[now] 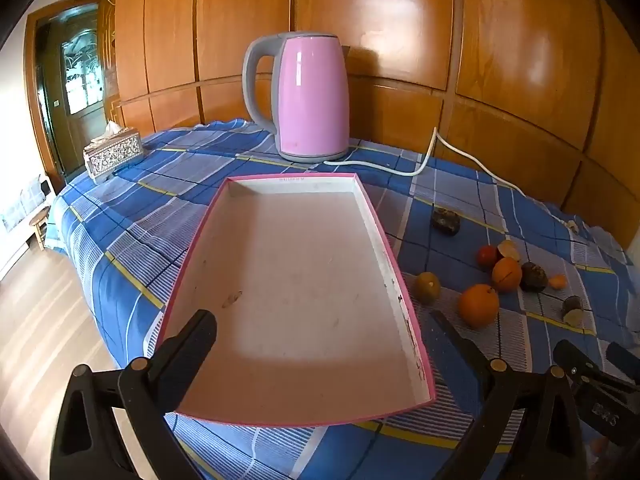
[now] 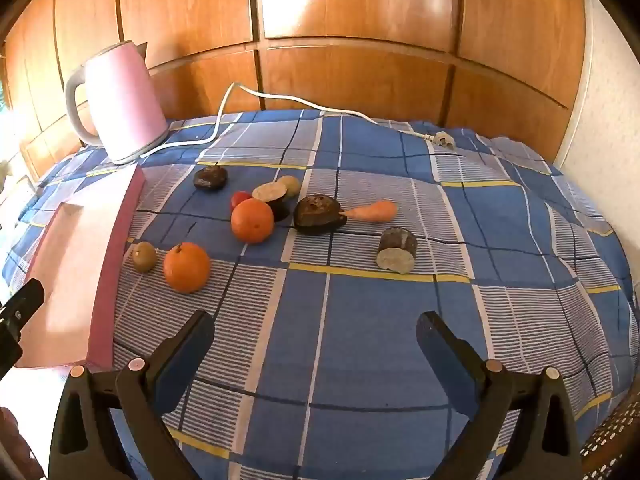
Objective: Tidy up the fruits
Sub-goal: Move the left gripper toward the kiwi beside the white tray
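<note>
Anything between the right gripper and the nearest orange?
Nothing: in the right wrist view only bare checked cloth lies between the open right gripper and the nearest orange.

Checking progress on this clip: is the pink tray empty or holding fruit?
Empty. The tray shows only its bare floor; the oranges lie on the tablecloth beside it.

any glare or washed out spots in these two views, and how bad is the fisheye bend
Left wrist view: bright glare patches on the glossy wooden wall panels, and a shadow across the near floor of the pink-rimmed shallow tray. Right wrist view: the pale pink electric kettle and left edge look washed out; the blue checked tablecloth lines bow strongly.
</note>
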Demonstrator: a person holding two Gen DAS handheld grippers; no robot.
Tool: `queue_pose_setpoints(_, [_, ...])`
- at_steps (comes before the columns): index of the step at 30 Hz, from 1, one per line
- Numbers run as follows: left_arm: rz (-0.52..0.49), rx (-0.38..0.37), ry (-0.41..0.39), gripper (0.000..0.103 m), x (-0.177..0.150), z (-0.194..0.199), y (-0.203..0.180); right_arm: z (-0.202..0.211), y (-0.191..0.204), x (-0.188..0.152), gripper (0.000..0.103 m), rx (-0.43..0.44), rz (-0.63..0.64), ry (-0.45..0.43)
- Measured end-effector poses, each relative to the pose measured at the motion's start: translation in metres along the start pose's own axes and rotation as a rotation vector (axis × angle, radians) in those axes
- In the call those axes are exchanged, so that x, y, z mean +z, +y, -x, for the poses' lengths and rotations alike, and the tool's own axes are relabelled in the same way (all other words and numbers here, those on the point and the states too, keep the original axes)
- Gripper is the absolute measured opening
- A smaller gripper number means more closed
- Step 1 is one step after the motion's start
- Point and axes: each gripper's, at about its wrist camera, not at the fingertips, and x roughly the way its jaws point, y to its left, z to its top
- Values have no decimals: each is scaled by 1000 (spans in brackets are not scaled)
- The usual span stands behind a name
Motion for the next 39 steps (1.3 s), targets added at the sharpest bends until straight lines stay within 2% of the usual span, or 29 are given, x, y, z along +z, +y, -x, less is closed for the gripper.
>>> queue_pose_setpoints(9, [18,3,15,103,-7,-4,7,5,5,0,103,-20,29,-18])
queue_pose_setpoints(13, [23,7,26,103,-1,-5,5,6,8,0,103,-22,42,-19])
queue_pose_setpoints(25, [33,-5,16,103,-2,-2,6,12,4,-1,103,-54,16,-47])
queue_pose_setpoints(34, [31,-35,20,103,-4,-1,3,14,3,-3,103,-52,22,-57])
queue_pose_setpoints(39, [32,-80,14,103,-4,1,4,16,6,-3,103,-46,37,-64])
